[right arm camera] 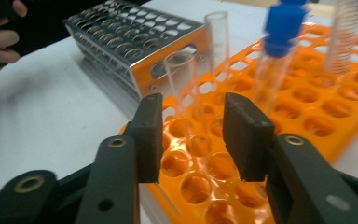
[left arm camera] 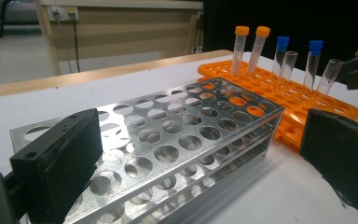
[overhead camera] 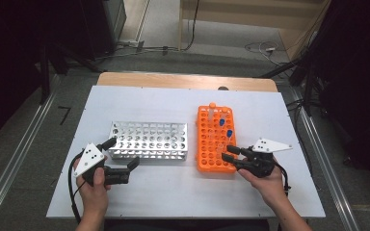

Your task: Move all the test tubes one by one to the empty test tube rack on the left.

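I bring my half-spread right gripper (right arm camera: 193,135) around the uncapped clear glass tube (right arm camera: 182,79) in the orange plastic rack (right arm camera: 307,116) near the worktop's right edge, not yet pinching; next I must squeeze and lift straight.

We are looking down on a white table (overhead camera: 173,101) whose wooden edge (overhead camera: 183,81) is showing along the far side. Beyond it, cables (overhead camera: 262,48) are trailing across the grey floor (overhead camera: 212,60). Metal rails (overhead camera: 14,163) are running along the floor on both sides of the table, and a black tape mark (overhead camera: 65,114) is lying near the left one. A wooden cabinet (left arm camera: 121,32) is standing behind.
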### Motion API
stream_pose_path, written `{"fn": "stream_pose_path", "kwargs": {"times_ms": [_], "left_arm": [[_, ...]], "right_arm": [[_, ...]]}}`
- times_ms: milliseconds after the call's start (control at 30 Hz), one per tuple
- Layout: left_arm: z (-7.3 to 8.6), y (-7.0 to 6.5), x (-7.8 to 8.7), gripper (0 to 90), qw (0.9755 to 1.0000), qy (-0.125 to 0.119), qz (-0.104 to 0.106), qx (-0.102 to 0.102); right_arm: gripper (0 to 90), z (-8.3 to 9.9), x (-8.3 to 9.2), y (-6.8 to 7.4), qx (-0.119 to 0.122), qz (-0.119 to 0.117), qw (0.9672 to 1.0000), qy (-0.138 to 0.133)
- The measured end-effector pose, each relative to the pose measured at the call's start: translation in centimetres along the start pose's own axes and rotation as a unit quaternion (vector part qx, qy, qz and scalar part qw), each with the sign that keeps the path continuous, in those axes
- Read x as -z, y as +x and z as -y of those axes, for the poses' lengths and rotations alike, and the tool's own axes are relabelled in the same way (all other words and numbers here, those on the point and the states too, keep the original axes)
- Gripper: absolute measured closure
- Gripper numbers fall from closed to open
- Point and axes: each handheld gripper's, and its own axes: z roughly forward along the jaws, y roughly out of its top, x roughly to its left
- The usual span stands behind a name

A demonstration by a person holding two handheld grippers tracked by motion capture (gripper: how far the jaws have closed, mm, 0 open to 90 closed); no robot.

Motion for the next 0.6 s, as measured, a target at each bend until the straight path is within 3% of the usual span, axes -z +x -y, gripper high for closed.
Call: {"fn": "stream_pose_path", "kwargs": {"times_ms": [233,600], "left_arm": [[0.0,-0.2,-0.2,0.0,1.0000,0.002,0.003,0.000],[0.0,-0.7,-0.7,0.0,0.9999,0.007,0.011,0.000]], "right_arm": [[64.7,0.4,-1.6,0.1,0.006,0.005,0.9997,0.023],[68.7,0.9,-2.8,0.4,0.026,0.047,0.9982,0.028]]}}
